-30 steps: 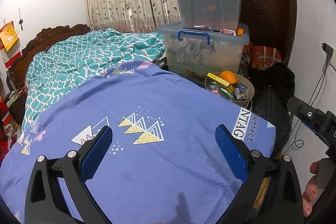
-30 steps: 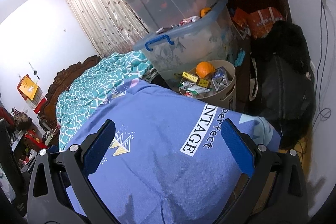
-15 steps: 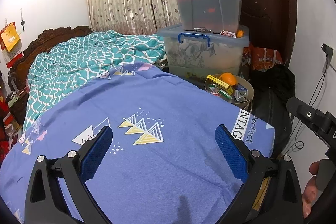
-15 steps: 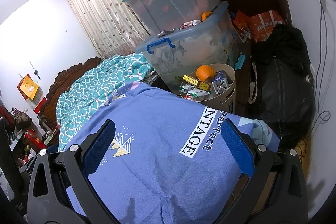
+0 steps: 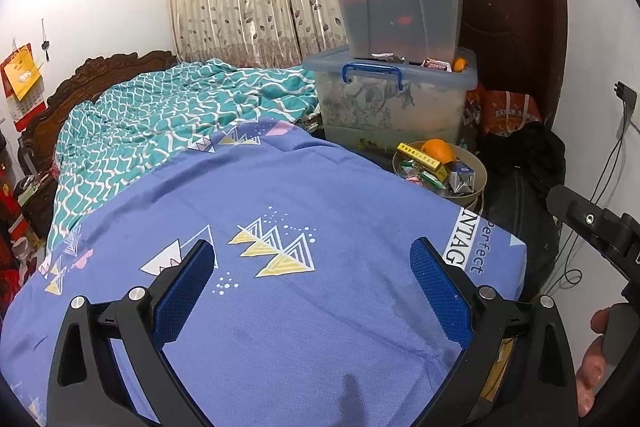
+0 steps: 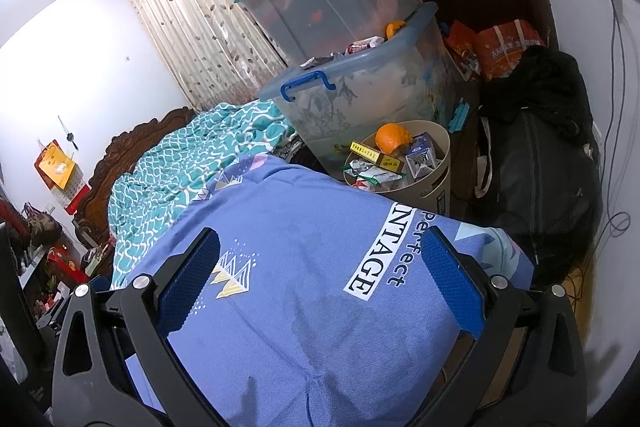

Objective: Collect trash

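Trash bin (image 6: pixel 436 183) stands beside blue-sheeted bed (image 6: pixel 312 307).

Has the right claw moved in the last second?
Yes, slightly. In its view the bin and boxes sit a bit lower and further right than before, so the open right claw has swung left and up.

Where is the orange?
The orange sits on top of the trash in the round beige bin, right of the bed's purple blanket and just below the clear storage box.
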`<state>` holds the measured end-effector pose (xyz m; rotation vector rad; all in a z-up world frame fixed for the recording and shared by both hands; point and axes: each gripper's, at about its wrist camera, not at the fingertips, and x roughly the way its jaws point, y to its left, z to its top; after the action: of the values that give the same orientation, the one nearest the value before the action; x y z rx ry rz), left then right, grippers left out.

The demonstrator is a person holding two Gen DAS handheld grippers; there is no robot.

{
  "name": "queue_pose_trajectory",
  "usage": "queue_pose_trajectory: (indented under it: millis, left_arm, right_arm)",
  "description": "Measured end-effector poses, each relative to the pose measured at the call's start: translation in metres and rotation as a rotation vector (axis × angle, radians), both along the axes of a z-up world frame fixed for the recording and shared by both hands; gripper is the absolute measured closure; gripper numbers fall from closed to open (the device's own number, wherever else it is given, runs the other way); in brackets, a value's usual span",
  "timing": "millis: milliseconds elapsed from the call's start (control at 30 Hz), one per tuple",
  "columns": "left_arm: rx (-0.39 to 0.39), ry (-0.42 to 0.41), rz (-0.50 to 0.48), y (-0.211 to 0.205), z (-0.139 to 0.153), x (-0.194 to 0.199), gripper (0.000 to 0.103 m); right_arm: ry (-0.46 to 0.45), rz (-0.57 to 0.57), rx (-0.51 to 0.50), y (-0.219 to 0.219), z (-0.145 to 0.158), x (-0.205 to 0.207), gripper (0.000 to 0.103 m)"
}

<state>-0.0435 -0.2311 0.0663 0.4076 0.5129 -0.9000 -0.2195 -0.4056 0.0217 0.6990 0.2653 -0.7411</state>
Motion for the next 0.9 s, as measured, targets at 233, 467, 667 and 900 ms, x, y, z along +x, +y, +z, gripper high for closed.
queue_pose_trajectory:
  millis: [233,467,667,900]
  left_arm:
    - [0.007,0.008,0.005,0.0004,-0.0033,0.0017,0.009]
    - [0.005,0.019,0.002,0.0013,-0.0046,0.0034,0.009]
    - [0.002,0.021,0.008,0.003,-0.0051,0.0042,0.009]
    - [0.004,0.02,0.022,0.0031,-0.005,0.0066,0.009]
  right_arm:
    - [0.001,-0.001,0.0,0.0004,0.0002,0.0004,0.004]
    - [0.005,-0.001,-0.008,0.0004,0.0014,0.0027,0.004]
    - [0.007,0.0,-0.009,0.0007,0.0012,0.003,0.004]
    - [0.018,-0.005,-0.019,0.0016,0.0018,0.0057,0.004]
